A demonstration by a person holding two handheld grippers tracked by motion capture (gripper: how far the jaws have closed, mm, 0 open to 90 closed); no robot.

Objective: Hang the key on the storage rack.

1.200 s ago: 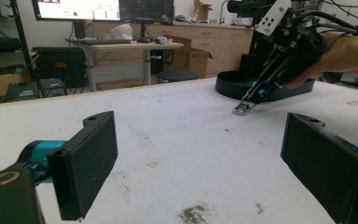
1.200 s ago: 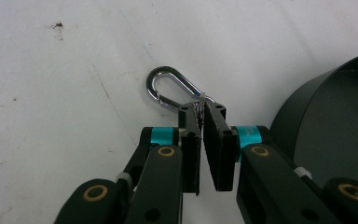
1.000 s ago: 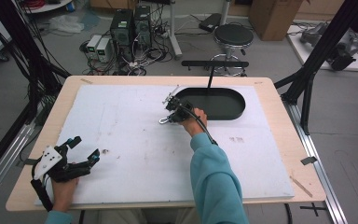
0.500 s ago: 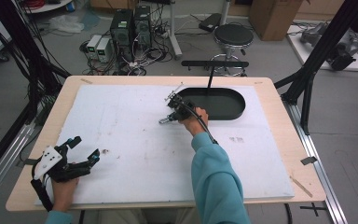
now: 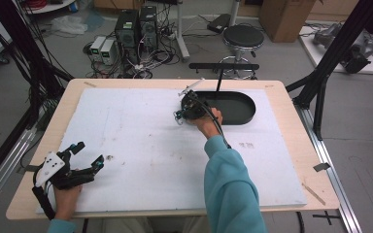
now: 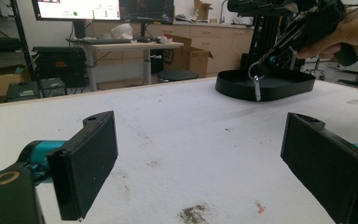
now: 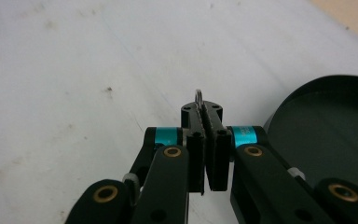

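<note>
My right gripper (image 5: 178, 114) hovers over the white mat just left of a black oval tray (image 5: 243, 109). Its jaws are shut on a small metal hook (image 6: 256, 84), which hangs from the tips in the left gripper view. In the right gripper view only the hook's ring end (image 7: 198, 96) pokes out above the closed pads, with the tray (image 7: 335, 126) to the right. My left gripper (image 5: 90, 154) rests at the mat's near left corner. Its jaws are wide open, with only the bare mat between them (image 6: 200, 158).
The white mat (image 5: 141, 141) covers most of the wooden table and carries a few dark stains (image 6: 193, 213). A black stand (image 5: 219, 73) rises behind the tray. A stool (image 5: 243, 36) and computers (image 5: 136, 24) stand on the floor beyond the far edge.
My right gripper has lifted a little with the hook still pinched in it. The left gripper has stayed where it was.
</note>
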